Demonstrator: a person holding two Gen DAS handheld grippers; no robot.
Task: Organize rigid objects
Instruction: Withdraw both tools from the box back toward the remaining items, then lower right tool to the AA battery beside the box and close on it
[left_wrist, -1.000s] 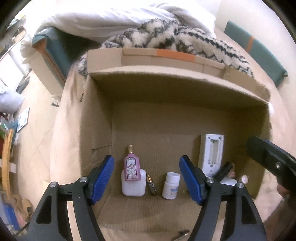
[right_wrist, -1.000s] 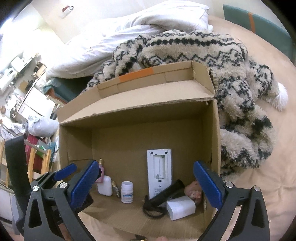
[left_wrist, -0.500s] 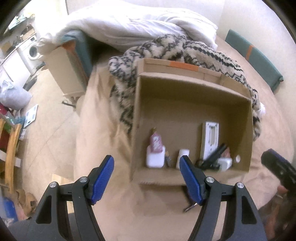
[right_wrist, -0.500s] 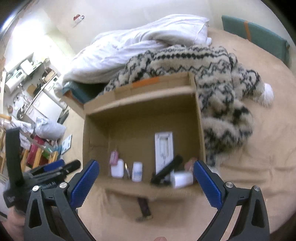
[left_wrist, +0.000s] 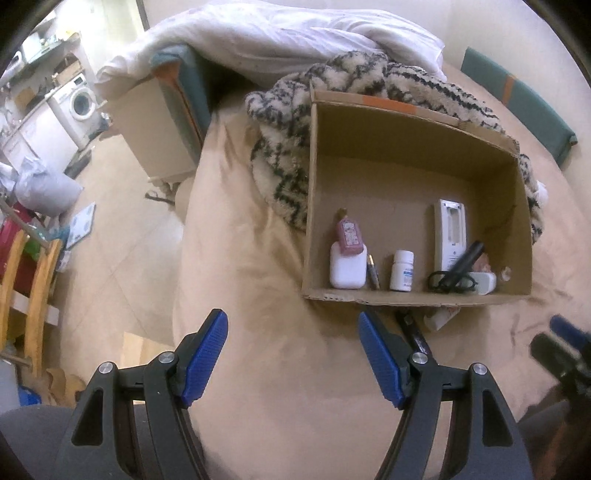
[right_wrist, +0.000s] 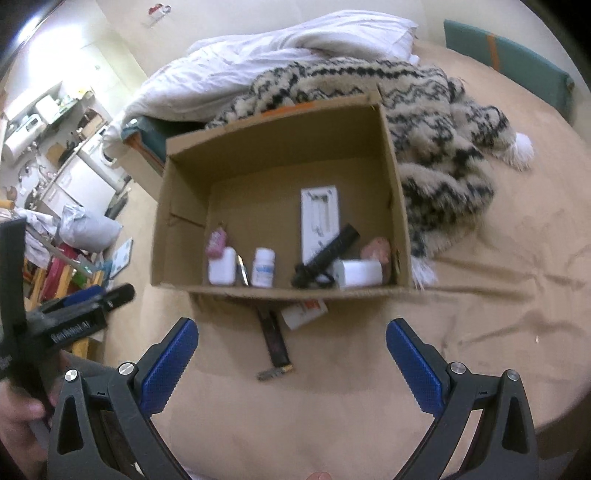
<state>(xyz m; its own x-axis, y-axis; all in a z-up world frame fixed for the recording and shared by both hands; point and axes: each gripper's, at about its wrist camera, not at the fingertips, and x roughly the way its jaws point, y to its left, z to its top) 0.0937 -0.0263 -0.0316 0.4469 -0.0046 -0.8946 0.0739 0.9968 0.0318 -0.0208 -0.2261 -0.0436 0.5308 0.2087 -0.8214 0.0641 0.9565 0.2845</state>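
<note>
Left gripper (left_wrist: 291, 354): jaws spread, nothing between the blue pads, poised over bare tan bedsheet (left_wrist: 258, 258) short of the box. Right gripper (right_wrist: 291, 358): jaws likewise apart and empty, above the sheet on the near side of the box.

Cardboard box (right_wrist: 184, 229) rests open-topped on the bed, with a patterned fleece blanket (right_wrist: 443, 122) against its far and right walls. Contents stand or lie along the near wall, left to right:
- Pink perfume bottle (left_wrist: 349, 234), upright, neck toward the far wall, leaning on a white rounded case (left_wrist: 347, 267).
- Slim pen-like item (left_wrist: 373, 273), long axis running near to far; too small to identify.
- White pill bottle (left_wrist: 402, 270), upright, blue label.
- White rectangular panel (right_wrist: 320, 218), flat on the floor, long axis near to far.
- Black cylindrical tool (right_wrist: 328, 254), tilted, its far end pointing up and right, crossing the panel's lower corner; looped cord at its base.
- White block (right_wrist: 358, 273), lying on its side.
- Pinkish object (right_wrist: 376, 251), in the right corner, blurred; identity cannot be determined.

Outside the box, touching its near wall: a dark flat bar (right_wrist: 273, 339), long axis near to far, its upper end hidden beneath the box edge, and a white packet with orange print (right_wrist: 304, 312), partly tucked under the same edge.
</note>
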